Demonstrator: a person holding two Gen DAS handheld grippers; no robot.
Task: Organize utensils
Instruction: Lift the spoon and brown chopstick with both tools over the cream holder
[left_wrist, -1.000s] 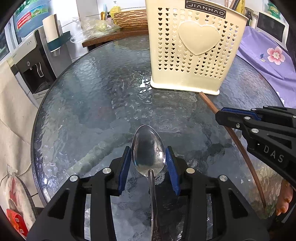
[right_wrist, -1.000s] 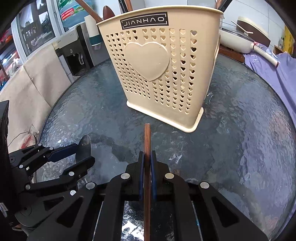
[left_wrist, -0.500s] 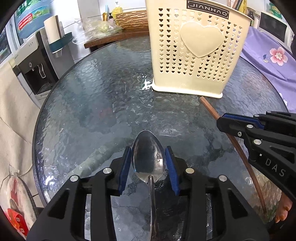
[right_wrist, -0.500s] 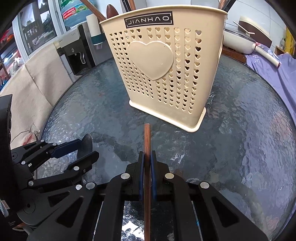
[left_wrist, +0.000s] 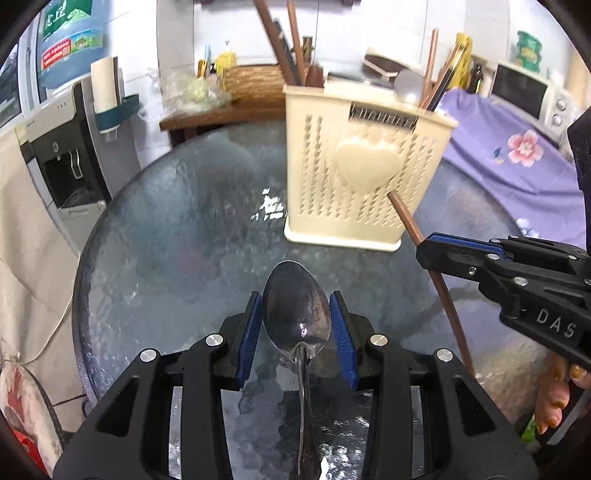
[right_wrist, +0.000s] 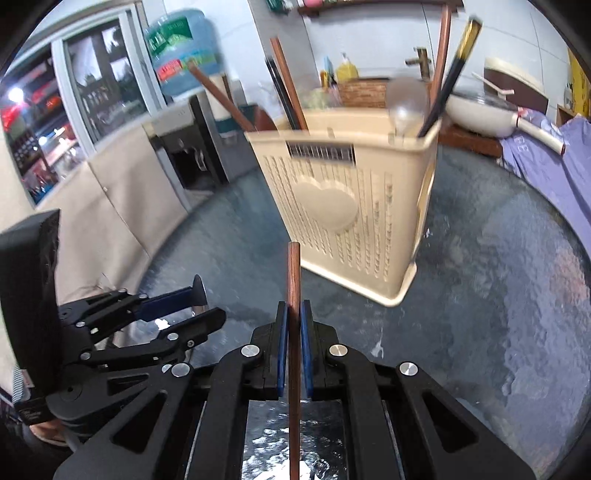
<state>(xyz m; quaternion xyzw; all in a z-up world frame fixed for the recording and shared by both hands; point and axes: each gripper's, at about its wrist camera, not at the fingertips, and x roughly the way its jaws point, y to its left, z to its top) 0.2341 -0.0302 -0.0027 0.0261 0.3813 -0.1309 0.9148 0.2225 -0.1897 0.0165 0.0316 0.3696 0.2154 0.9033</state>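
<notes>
Left wrist view, left to right. 10 o'clock: blue water-cooler bottle (left_wrist: 64, 35) on a white and black dispenser (left_wrist: 62, 147); its label print is unreadable.

12 to 1 o'clock: cream perforated plastic utensil basket with a raised heart (left_wrist: 364, 177) standing on the round textured-glass counter (left_wrist: 166, 229). Basket holds several brown and dark chopsticks (left_wrist: 291, 48) at its left side, a metal spoon bowl (left_wrist: 408, 86) plus more sticks at its right, all handle-down and leaning. The black label under the rim is motion-blurred, can't read it.

6 o'clock: left gripper (left_wrist: 297, 332) has its blue pads pressed on both edges of a shiny metal spoon (left_wrist: 295, 317), bowl forward, handle running back between the arms, lifted off the counter.

3 o'clock: right gripper (left_wrist: 436, 251), "DAS" in white on its black body, clamped on a long brown wooden chopstick (left_wrist: 404, 221); the tip overlaps the basket's lower right front, contact not clear.

2 o'clock: white microwave (left_wrist: 528, 92) behind purple floral cloth (left_wrist: 517, 155).

Right wrist view: right gripper (right_wrist: 294, 350) pads squeezed tight on the chopstick (right_wrist: 294, 288), which points to 12 o'clock, tip just short of the basket (right_wrist: 354, 221). Left gripper (right_wrist: 184, 306) at 9 o'clock with the spoon's edge (right_wrist: 199, 291) poking out. White pan (right_wrist: 480, 110) at 1 o'clock.
</notes>
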